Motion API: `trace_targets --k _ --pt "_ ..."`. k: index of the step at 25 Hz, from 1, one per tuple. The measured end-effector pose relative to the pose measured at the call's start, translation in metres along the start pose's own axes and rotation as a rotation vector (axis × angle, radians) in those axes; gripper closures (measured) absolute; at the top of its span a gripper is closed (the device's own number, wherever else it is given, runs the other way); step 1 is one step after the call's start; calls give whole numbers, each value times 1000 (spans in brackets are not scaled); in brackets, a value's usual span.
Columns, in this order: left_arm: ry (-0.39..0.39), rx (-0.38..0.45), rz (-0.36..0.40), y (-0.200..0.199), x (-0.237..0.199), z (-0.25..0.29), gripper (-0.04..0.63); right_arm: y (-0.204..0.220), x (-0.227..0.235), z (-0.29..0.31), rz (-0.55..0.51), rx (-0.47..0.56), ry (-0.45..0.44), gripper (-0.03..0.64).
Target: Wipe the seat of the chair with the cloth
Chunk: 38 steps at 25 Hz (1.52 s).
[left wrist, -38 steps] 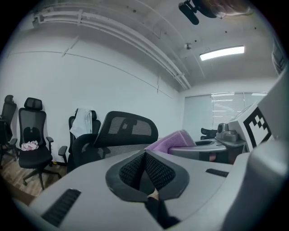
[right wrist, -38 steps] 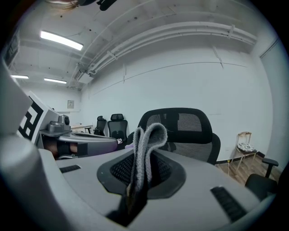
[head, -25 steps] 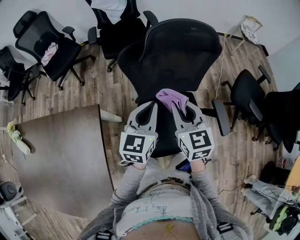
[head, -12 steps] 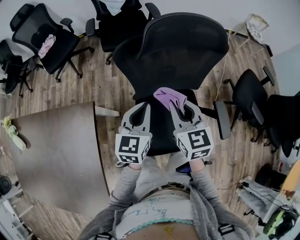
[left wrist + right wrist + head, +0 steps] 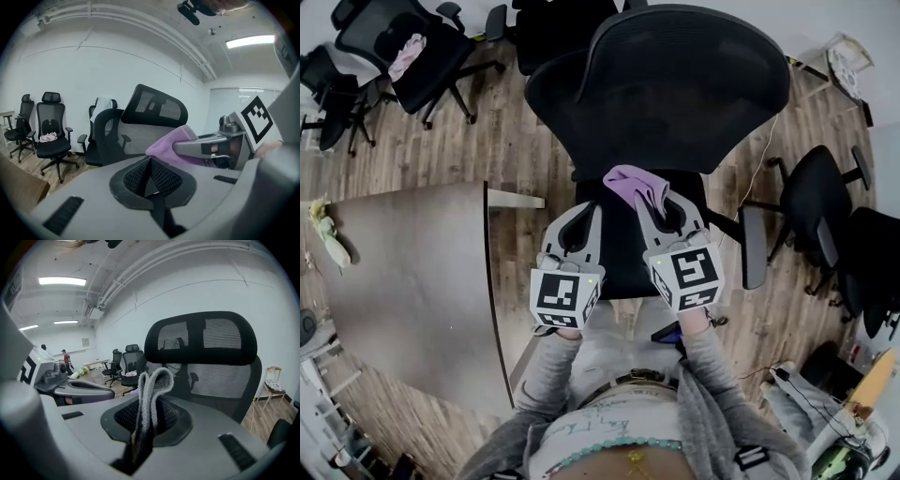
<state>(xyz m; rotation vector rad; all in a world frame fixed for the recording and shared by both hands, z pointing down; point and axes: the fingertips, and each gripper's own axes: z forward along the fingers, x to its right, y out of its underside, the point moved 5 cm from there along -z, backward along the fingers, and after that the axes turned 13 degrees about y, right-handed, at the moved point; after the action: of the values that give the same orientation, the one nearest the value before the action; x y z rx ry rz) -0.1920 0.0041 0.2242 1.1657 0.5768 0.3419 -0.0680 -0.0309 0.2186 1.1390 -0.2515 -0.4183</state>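
**Q:** How much room is there around the chair?

**A:** The black seat (image 5: 623,258) lies straight below the person, between the two grippers. A brown table (image 5: 403,281) fills the left side. Its right edge runs just beside the left gripper (image 5: 587,212), leaving only a narrow strip of wooden floor (image 5: 525,159) between table and seat. On the right an armrest (image 5: 753,246) stands beside the seat, with a second black chair (image 5: 811,202) near it. Ahead, the tall mesh backrest (image 5: 675,84) closes off the seat's far edge.

**Q:** What are the grippers doing?

**A:** They are held side by side over the seat. The right gripper (image 5: 149,411) has its jaws pinching a folded purple cloth (image 5: 633,186), and the fold stands up above the pads. The cloth sits over the rear of the seat, near the foot of the backrest. Whether it touches the seat cannot be told. The left gripper's jaws are pressed together with nothing between them.

**Q:** Does anything hold something else?

**A:** A far chair (image 5: 394,70) at the upper left carries a pale pink rag (image 5: 406,44) on it.
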Motion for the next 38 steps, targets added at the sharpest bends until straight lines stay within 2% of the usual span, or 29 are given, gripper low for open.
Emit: trace_targets --k 9,13,38 --pt "-7 -53 -17 22 -15 3 595 20 -9 20 28 -36 -18 566" --pt "-23 -48 -25 30 -19 6 595 30 -8 24 37 -48 -20 566" --pt "-48 -134 -110 102 -45 10 595 95 -16 62 49 -141 13 566"
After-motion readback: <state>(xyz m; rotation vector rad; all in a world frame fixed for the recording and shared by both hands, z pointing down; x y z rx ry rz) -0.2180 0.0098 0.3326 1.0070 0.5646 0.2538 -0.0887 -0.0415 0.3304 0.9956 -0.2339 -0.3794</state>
